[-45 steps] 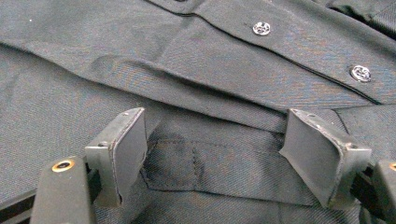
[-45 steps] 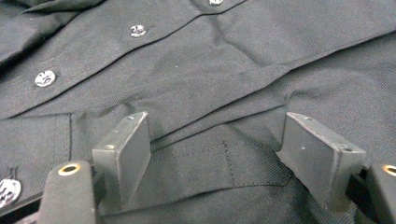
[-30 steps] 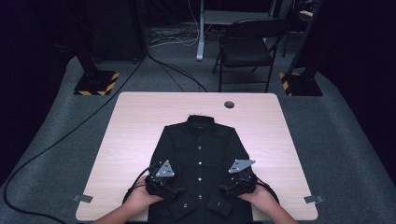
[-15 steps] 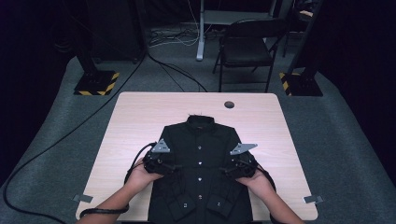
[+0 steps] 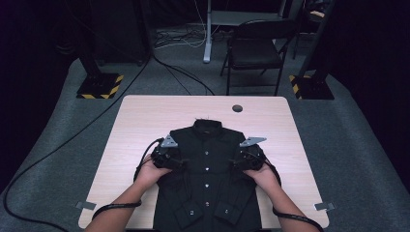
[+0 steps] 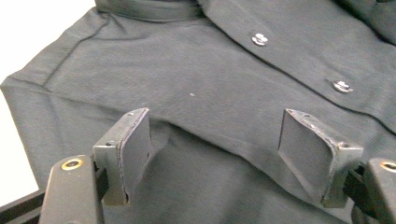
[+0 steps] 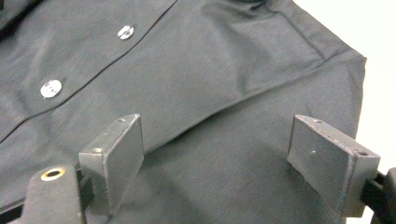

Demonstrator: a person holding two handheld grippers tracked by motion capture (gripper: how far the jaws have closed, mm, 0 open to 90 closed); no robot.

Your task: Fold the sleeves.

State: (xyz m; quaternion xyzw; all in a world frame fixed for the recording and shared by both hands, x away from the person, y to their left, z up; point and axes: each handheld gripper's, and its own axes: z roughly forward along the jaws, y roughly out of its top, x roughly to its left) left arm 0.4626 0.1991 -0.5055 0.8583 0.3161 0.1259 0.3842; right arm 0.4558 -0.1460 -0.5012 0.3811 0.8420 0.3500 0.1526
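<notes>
- High view shows a black button-up shirt lying flat, front up, on the near half of a pale wooden table, its collar pointing to the far side and its folded sleeves and cuffs toward the near edge.
- At the left, the left gripper hovers over the shirt's left shoulder area, held in the person's left hand. Left gripper view has its jaws standing apart over the cloth, with nothing pinched between the pads; a shallow fold runs across between them.
- In the middle, the placket with its white buttons runs from the collar toward the near edge.
- At the right, the right gripper hangs over the shirt's right shoulder area in the person's right hand. Right gripper view shows these jaws apart as well, clear of the cloth, with a crease passing between them and the sleeve seam beyond.
- Judging by its look, the shirt is light, soft and limp: it will sag, drape and slide on the smooth tabletop, and a pinch may gather more than one layer.
- Good holds seem to be the two shoulder seams or a raised fold, taken evenly on both sides, away from the hard buttons.
</notes>
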